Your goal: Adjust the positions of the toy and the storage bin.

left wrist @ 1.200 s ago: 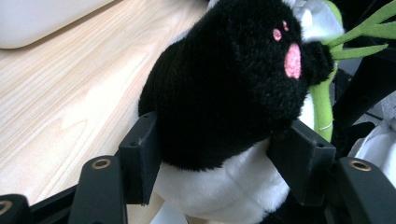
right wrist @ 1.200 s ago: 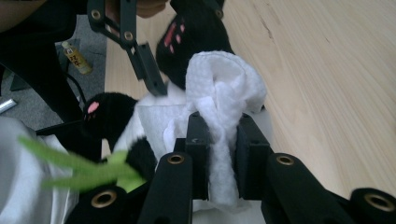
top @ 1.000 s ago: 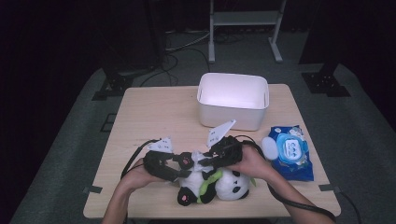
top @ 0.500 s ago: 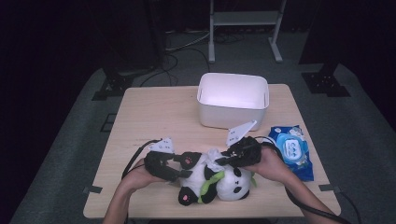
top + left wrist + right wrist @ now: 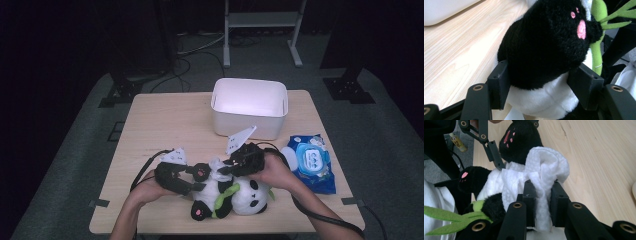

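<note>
The plush panda [image 5: 235,196] lies on its back near the front edge of the table [image 5: 165,120] in the high view, with the left gripper [image 5: 196,179] reaching in from the left at a black foot and the right gripper [image 5: 225,167] angled down over its belly, both forearms coming up from the bottom edge (a white bin [image 5: 249,106] and a blue wipes pack [image 5: 311,162] sit behind and to the right). In the left gripper view the jaws are clamped on either side of the panda's black foot [image 5: 549,42], pink pads facing up. In the right gripper view the jaws pinch a crumpled white wipe [image 5: 541,177] pressed against the panda's white body, with the left gripper's jaws visible beyond on the foot.
</note>
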`<action>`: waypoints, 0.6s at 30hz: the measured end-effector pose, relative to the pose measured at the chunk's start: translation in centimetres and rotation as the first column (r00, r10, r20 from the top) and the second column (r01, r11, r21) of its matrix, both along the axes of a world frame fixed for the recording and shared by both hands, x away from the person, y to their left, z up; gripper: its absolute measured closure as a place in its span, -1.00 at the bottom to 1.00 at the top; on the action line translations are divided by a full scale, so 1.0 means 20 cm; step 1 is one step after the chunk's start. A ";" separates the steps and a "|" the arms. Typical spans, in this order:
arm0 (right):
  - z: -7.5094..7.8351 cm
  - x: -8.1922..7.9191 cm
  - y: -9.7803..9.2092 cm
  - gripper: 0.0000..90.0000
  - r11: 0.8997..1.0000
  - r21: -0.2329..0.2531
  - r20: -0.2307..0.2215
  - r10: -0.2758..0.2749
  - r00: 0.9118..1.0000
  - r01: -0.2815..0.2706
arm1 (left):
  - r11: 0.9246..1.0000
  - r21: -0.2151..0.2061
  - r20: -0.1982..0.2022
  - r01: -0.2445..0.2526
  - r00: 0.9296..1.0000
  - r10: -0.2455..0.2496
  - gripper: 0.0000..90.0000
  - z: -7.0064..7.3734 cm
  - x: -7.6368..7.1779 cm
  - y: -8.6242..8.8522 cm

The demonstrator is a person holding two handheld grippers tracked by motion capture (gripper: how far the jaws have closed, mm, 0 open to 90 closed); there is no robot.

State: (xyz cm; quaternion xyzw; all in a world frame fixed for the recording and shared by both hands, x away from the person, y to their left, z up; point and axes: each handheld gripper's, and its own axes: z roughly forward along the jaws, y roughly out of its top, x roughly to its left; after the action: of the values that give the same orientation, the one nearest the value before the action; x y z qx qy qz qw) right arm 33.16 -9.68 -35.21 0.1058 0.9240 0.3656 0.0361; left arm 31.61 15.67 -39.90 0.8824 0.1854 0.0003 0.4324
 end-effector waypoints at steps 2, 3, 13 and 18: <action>0.01 0.00 -0.02 0.70 1.000 -0.004 0.005 0.005 1.000 -0.005 | 1.000 0.005 0.001 0.003 1.000 -0.003 -0.19 0.00 0.00 0.00; 0.01 0.00 -0.04 0.70 1.000 -0.007 0.001 -0.004 1.000 0.004 | 1.000 0.005 0.001 0.002 1.000 -0.002 -0.19 0.00 0.00 0.00; 0.00 -0.06 -0.39 0.69 0.991 0.030 -0.013 -0.131 0.991 0.132 | 1.000 0.005 -0.003 -0.002 1.000 0.002 -0.19 0.00 0.00 0.00; -0.06 -0.11 -0.53 0.69 0.981 0.048 -0.043 -0.189 0.981 0.191 | 1.000 0.004 -0.007 -0.002 1.000 0.002 -0.19 0.00 0.01 0.00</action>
State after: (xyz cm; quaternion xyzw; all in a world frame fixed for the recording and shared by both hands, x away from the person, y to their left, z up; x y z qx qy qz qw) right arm 30.90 -20.20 -36.43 0.2013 0.9005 0.3821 0.0502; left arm 31.71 15.66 -39.90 0.8830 0.1880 -0.0021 0.4301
